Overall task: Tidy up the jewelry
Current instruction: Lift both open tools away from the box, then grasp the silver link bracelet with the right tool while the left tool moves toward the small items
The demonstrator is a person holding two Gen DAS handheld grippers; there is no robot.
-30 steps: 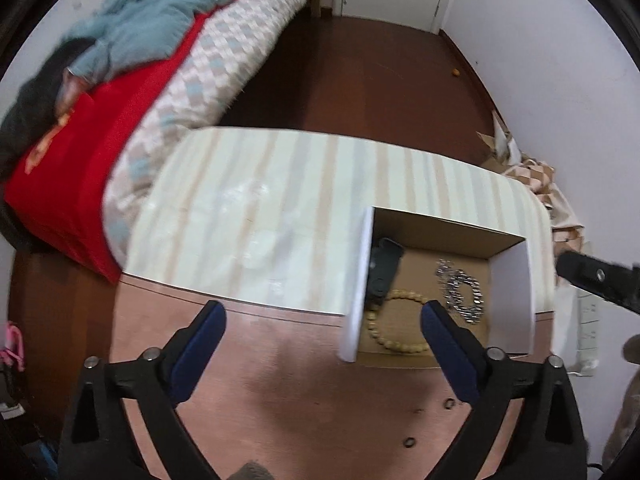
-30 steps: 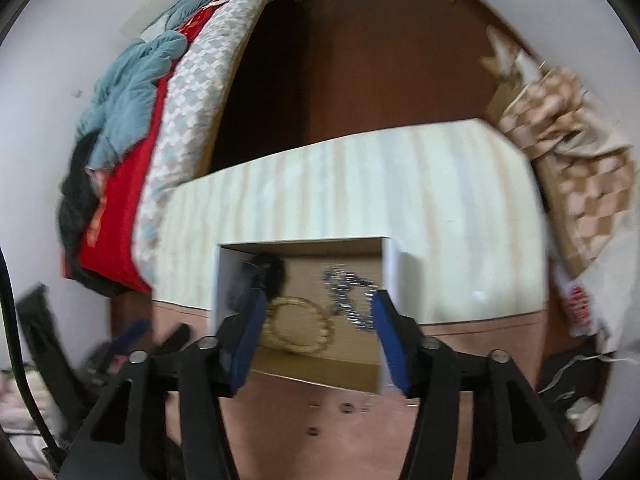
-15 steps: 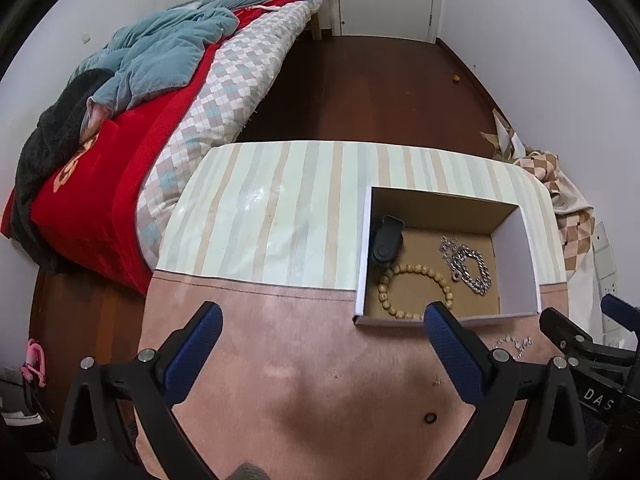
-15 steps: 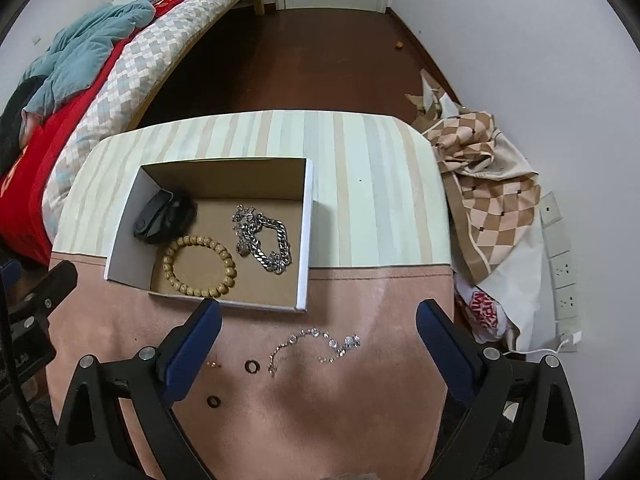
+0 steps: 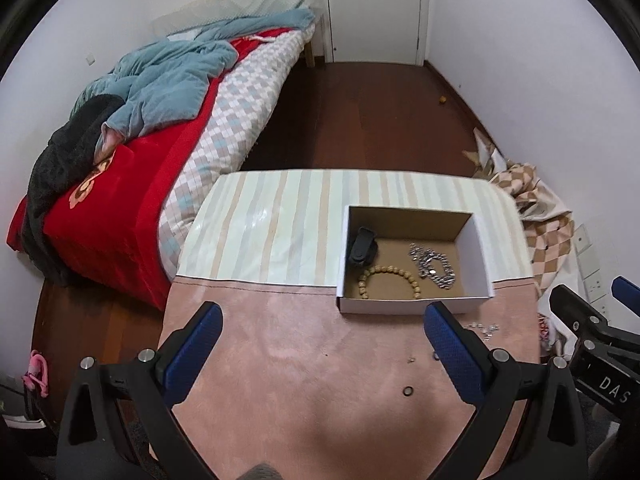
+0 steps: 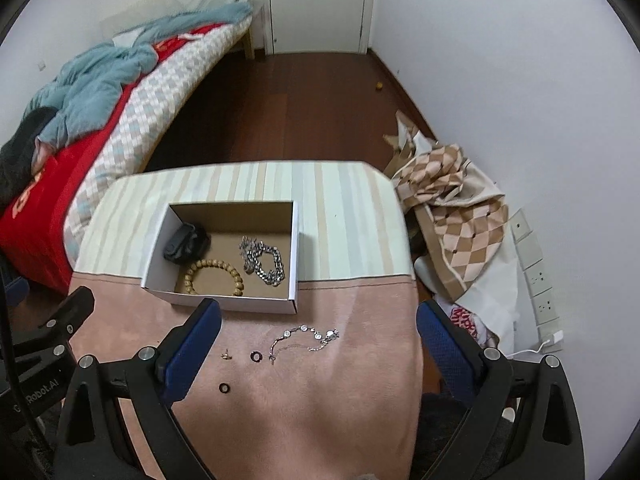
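An open cardboard box (image 6: 230,302) (image 5: 400,305) stands on the table. In it lie a black item (image 6: 182,243), a wooden bead bracelet (image 6: 214,278) and a silver chain bracelet (image 6: 262,260). On the pink cloth in front of it lie a thin silver crystal bracelet (image 6: 304,338), two dark rings (image 6: 255,356) (image 6: 224,388) and a small gold piece (image 6: 226,356). My right gripper (image 6: 318,350) is open and empty, above the cloth near the loose pieces. My left gripper (image 5: 320,354) is open and empty, left of the box.
The table has a striped cloth (image 6: 340,208) at the back and a pink cloth (image 5: 300,360) in front. A bed (image 5: 132,160) stands to the left. A checked cloth pile (image 6: 452,220) and wall sockets (image 6: 536,276) are to the right.
Both grippers have pulled back and risen from the box. The right gripper, earlier close over the box, now shows the loose jewelry on the pink cloth.
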